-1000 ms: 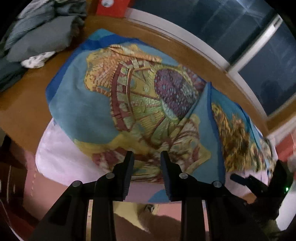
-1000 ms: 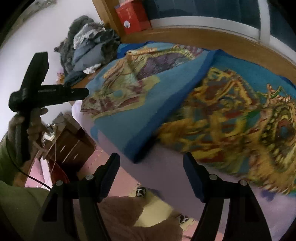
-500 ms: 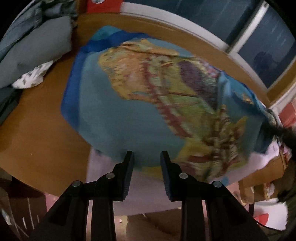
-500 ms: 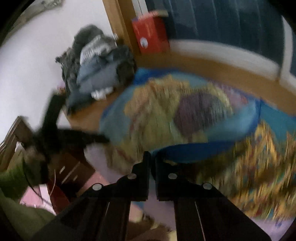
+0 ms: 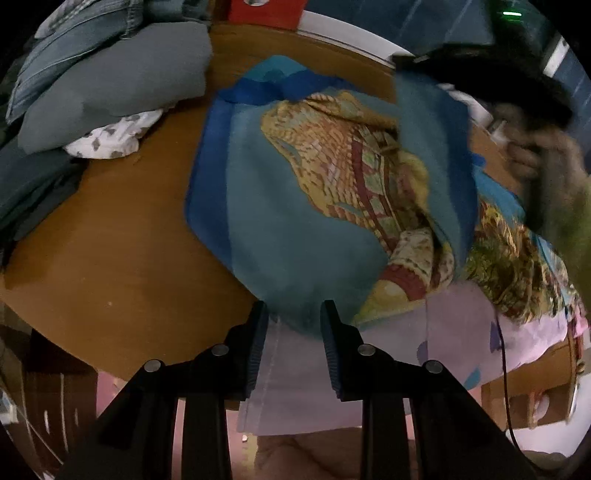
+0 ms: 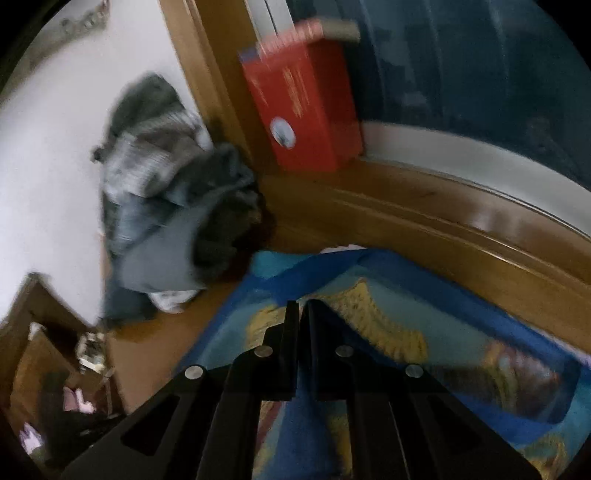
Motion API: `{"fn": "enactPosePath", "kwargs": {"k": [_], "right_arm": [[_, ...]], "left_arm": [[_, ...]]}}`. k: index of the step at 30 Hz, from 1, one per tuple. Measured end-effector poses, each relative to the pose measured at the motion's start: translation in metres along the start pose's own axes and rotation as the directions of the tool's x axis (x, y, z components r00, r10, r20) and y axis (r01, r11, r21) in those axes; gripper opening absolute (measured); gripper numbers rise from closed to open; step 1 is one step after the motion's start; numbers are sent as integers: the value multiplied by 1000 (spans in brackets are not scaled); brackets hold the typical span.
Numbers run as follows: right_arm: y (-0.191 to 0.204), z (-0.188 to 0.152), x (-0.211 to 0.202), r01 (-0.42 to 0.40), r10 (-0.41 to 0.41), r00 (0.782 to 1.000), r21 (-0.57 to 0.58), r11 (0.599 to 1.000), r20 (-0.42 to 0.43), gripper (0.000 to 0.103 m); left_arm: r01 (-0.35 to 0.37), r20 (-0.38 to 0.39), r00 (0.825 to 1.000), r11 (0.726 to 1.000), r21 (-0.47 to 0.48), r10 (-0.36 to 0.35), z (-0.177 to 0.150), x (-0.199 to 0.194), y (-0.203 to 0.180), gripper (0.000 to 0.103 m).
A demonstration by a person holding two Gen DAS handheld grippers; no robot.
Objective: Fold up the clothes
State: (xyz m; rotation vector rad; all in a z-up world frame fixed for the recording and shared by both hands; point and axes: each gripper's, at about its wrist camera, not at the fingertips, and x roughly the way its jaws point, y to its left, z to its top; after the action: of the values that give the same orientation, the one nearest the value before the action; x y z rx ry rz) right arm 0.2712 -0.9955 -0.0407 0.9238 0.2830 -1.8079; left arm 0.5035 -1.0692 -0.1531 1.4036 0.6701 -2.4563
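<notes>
Left wrist view: the left gripper (image 5: 294, 314) points down at the near edge of a blue printed cloth (image 5: 295, 221), a scarf-like piece with a dark blue border and a gold, red and green pattern. Its jaws stand partly apart, and the cloth's near fold bulges into the gap between them; whether the pads press on the fabric cannot be told. The cloth lies spread on a wooden tabletop (image 5: 110, 258), with a pale lilac sheet (image 5: 461, 332) under its near right part. One blue-edged flap of the cloth is lifted up on the right, hanging from the blurred black right gripper (image 5: 480, 66) high in the far right corner, beside a blurred hand (image 5: 535, 155). At far left sits a pile of clothes (image 5: 110, 81): grey and denim pieces over a white patterned one. A red box (image 5: 266, 14) stands at the far edge by the window sill.

Right wrist view: the picture is smeared by motion. The right gripper (image 6: 303, 306) has its jaws closed almost together, and a strip of the cloth's dark blue border (image 6: 314, 424) runs down between the fingers, so it is pinching the blue printed cloth (image 6: 461, 332), which lies below and to the right on the tabletop (image 6: 155, 339). The pile of clothes (image 6: 166, 206) leans against a white wall at left, and the red box (image 6: 306, 96) stands in the far corner against a dark window (image 6: 480, 74).
</notes>
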Motion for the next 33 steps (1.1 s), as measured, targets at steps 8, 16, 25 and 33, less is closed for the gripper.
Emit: {"fn": "enactPosePath", "kwargs": {"k": [8, 16, 25, 33], "right_arm": [[-24, 8, 114, 82, -82, 983, -7, 997, -166, 4], [-23, 6, 41, 62, -54, 985, 41, 997, -162, 34], [-34, -67, -68, 199, -128, 959, 280, 939, -252, 53], [-10, -124, -26, 238, -98, 944, 443, 864, -316, 53]], "left_arm": [[71, 24, 997, 996, 53, -72, 8, -12, -14, 29], [174, -84, 984, 934, 311, -155, 6, 11, -38, 29], [359, -245, 931, 804, 474, -271, 20, 28, -20, 29], [394, -257, 919, 744, 540, -300, 21, 19, -13, 29]]}}
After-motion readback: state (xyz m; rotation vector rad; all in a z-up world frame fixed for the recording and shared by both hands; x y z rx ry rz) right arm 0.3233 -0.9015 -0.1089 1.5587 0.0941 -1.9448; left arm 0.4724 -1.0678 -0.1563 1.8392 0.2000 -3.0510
